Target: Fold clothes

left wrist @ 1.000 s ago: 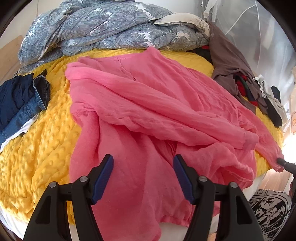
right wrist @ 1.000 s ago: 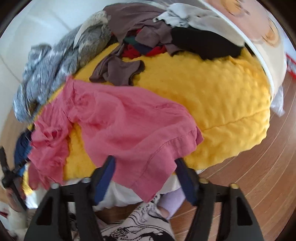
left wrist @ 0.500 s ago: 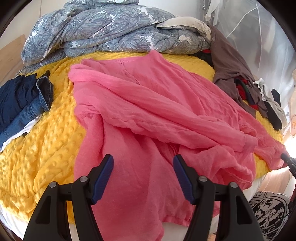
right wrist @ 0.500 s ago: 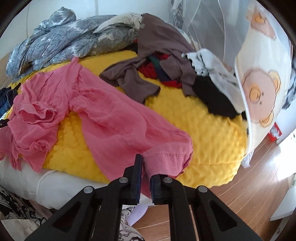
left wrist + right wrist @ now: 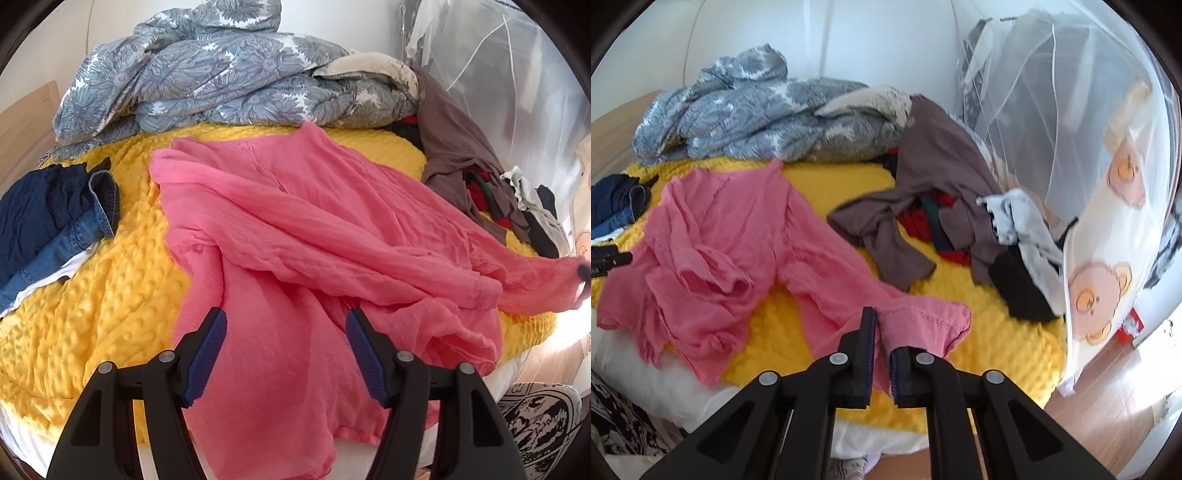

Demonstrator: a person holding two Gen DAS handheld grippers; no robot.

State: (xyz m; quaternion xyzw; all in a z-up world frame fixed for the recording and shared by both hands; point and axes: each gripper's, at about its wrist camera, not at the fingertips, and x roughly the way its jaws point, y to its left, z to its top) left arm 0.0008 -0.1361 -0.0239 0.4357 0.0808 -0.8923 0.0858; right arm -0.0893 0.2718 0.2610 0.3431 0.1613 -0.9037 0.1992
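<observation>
Right wrist: right tool [image 5: 881,354] now clamps pink garment [image 5: 738,240] sleeve.

A shirt [image 5: 295,236] lies spread across the middle of the bed [image 5: 110,295], its hem hanging over the near edge. A duvet [image 5: 221,74] is heaped behind it at the top of the frame. Jeans [image 5: 48,221] lie at the left edge. A clothes pile [image 5: 480,177] sits at the upper right, a net [image 5: 517,74] behind it.

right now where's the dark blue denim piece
In the left wrist view the dark blue denim garment lies bunched at the left edge of the yellow dotted blanket, left of the pink garment.
</observation>
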